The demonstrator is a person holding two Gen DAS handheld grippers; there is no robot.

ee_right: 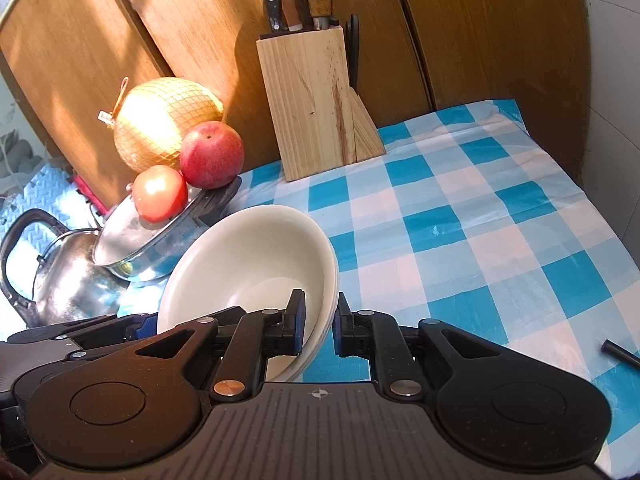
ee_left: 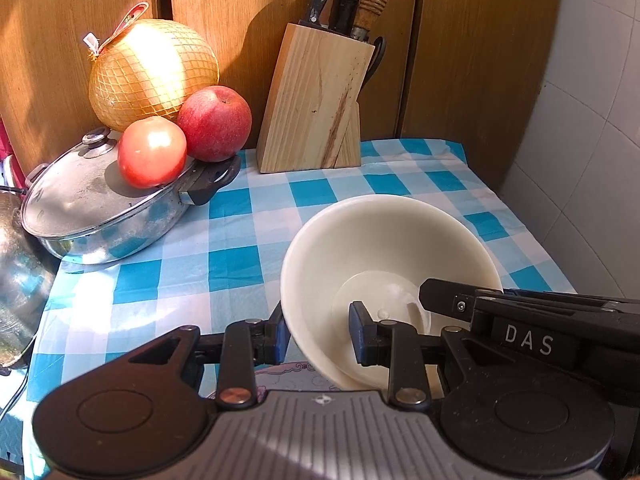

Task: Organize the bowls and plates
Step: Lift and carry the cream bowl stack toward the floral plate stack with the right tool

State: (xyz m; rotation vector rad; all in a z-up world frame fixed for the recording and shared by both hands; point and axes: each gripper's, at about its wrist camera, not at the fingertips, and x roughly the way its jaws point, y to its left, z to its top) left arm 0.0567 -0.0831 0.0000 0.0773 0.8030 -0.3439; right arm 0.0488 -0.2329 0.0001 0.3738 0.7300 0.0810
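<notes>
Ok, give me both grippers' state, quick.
Left gripper: shut on the rim of the white bowl.
Right gripper: shut on the opposite rim of the same bowl.

Sunlit wooden panels, white tiled wall – blue-checked tablecloth

A home kitchen: a knife block stands against wooden cupboard doors, a lidded pot carries a tomato and apple, a kettle sits beside it, all on a blue checked tablecloth by a tiled wall.
</notes>
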